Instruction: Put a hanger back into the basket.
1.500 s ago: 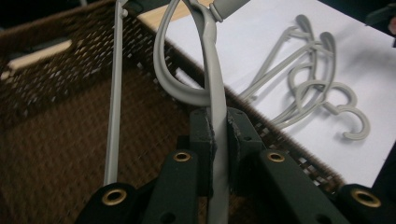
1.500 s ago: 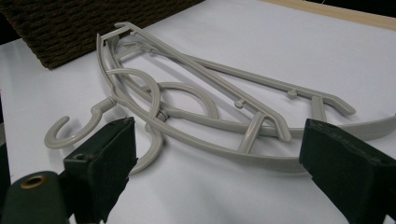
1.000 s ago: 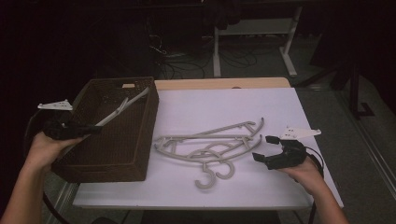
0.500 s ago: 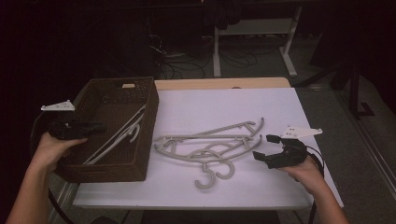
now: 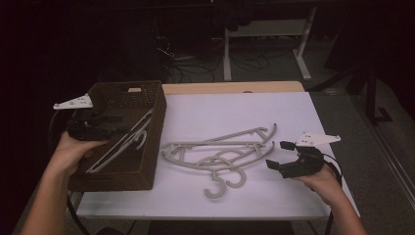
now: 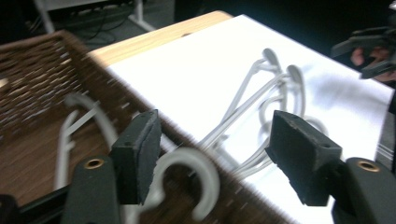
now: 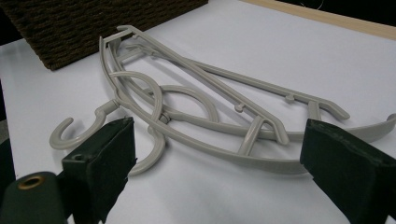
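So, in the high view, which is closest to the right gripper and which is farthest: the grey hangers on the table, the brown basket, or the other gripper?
1. The pile of grey plastic hangers, on the white table just left of the right gripper.
2. The brown woven basket, at the table's left edge.
3. The left gripper, over the basket, farthest left.

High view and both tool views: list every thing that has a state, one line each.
Basket: upright at the table's left edge, open-topped.
Hanger in basket: released, lying slanted inside, hook near the wall.
Hangers on table: two, overlapping, flat on the white sheet.
Left tool: jaws just been opening, nothing pressed between the pads.
Right tool: open, empty, beside the hangers on table.
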